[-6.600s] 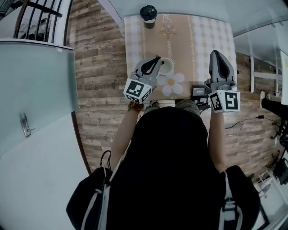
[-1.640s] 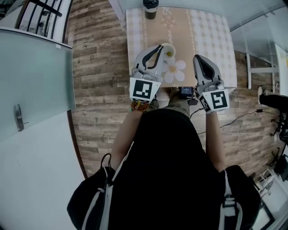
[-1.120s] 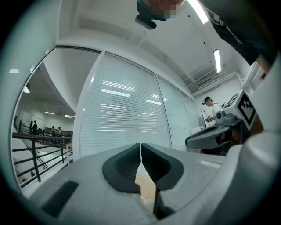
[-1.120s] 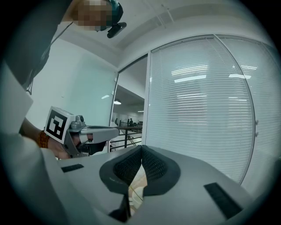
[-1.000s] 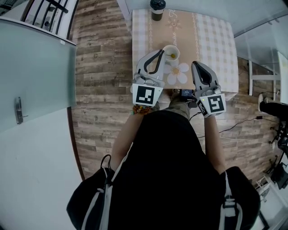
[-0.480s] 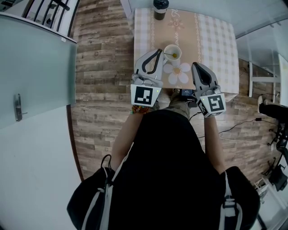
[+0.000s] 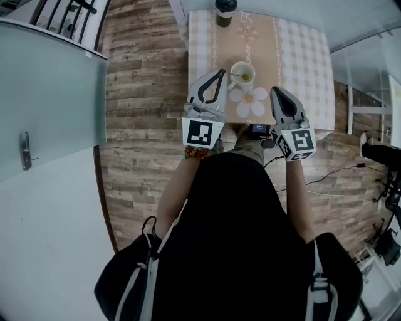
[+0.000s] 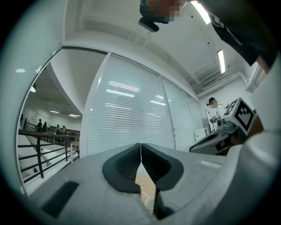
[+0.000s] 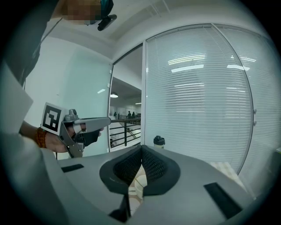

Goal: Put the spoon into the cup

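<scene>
A white cup [image 7: 242,73] stands on the tan runner of the table [image 7: 301,56]. A thin spoon [image 7: 235,76] rests inside it, its handle leaning over the left rim. My left gripper [image 7: 220,73] hovers just left of the cup, shut and holding nothing; its jaws meet at the tip [image 8: 140,144]. My right gripper [image 7: 275,91] hangs over the table's near edge, right of a flower-shaped mat [image 7: 249,101], also shut and empty [image 9: 141,147]. A sliver of the cup [image 9: 139,186] shows below the right jaws.
A dark-lidded tumbler [image 7: 225,10] stands at the table's far end, also seen in the right gripper view [image 9: 159,141]. A small black device [image 7: 259,130] sits at the near edge. Wooden floor [image 7: 141,94] lies left; a glass partition [image 7: 50,94] stands far left.
The left gripper has drawn back from the cup, leaving the spoon inside. The right gripper has pulled back to the table's near edge. Over the last second both barely move.
</scene>
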`<move>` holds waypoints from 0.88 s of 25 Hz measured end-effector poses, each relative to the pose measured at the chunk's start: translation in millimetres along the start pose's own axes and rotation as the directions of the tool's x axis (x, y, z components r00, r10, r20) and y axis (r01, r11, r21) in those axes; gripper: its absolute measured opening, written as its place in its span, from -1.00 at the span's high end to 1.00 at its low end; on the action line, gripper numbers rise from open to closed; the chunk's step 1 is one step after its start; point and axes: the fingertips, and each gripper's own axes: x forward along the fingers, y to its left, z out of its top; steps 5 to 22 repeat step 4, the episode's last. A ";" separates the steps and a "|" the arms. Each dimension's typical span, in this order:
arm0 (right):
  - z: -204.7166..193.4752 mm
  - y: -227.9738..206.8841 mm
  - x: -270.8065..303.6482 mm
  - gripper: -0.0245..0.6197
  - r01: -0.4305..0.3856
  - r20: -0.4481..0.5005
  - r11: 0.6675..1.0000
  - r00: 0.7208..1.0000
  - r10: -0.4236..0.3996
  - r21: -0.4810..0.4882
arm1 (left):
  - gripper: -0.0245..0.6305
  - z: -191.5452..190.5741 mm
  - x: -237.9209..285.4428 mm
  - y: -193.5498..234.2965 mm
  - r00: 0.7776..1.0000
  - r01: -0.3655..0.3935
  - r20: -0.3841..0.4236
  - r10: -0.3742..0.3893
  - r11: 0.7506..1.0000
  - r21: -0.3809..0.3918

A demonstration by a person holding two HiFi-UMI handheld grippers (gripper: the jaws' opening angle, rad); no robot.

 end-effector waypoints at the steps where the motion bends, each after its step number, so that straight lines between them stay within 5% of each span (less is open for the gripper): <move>1: -3.0 -1.1 0.7 0.90 0.004 -0.010 1.000 1.000 -0.004 0.001 | 0.87 0.0 -0.4 0.4 1.000 0.003 0.001 -0.003 1.000 0.001; 22: -11.9 -5.3 1.1 0.90 0.016 -0.034 1.000 0.999 -0.016 0.006 | 0.86 0.5 -1.9 0.4 1.000 0.017 0.004 -0.017 1.000 0.005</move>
